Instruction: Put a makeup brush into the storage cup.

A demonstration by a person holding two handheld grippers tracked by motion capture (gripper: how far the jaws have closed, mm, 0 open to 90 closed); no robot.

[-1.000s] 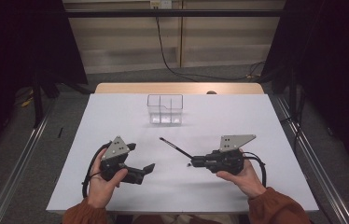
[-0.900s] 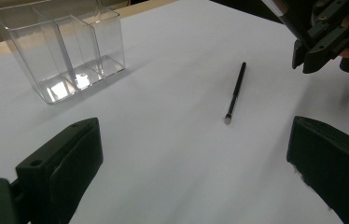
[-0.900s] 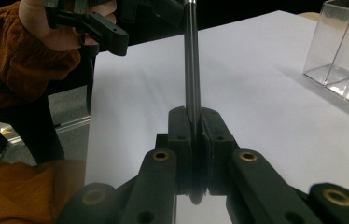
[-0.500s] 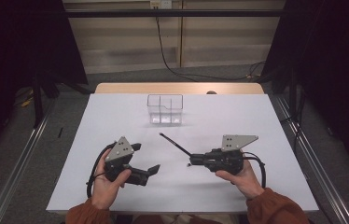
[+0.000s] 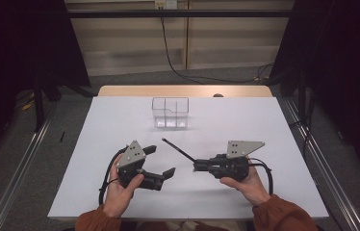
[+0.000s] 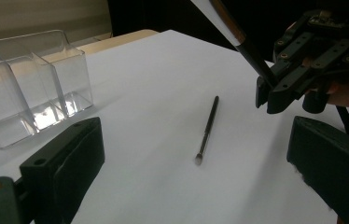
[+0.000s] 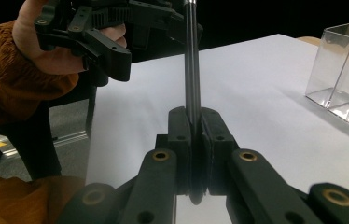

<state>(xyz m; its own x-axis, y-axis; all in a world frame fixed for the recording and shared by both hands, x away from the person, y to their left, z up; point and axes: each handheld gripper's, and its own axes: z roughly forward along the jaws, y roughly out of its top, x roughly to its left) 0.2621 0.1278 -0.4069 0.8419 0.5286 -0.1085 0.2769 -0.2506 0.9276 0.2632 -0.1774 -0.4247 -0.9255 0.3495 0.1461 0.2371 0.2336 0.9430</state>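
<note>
My right gripper (image 5: 195, 166) is shut on a thin black stick (image 5: 175, 149), which slants up and to the left from its jaws. In the right gripper view the stick (image 7: 191, 60) rises straight from the closed pads. My left gripper (image 5: 161, 160) stands open a short way to the stick's left, with nothing between its jaws. In the left gripper view the held stick (image 6: 247, 46) crosses the top right. Below it on the paper lies a thin dark line with a pale end (image 6: 207, 130); I cannot tell whether it is a second stick or a shadow.
A clear plastic box with compartments (image 5: 170, 113) stands empty at the middle back of the white sheet (image 5: 264, 125). The wooden table edge runs behind it. Metal rails run along both sides of the table on the floor.
My left gripper has moved to the right, closer to the stick and the right gripper. The right gripper and the stick have kept still.
</note>
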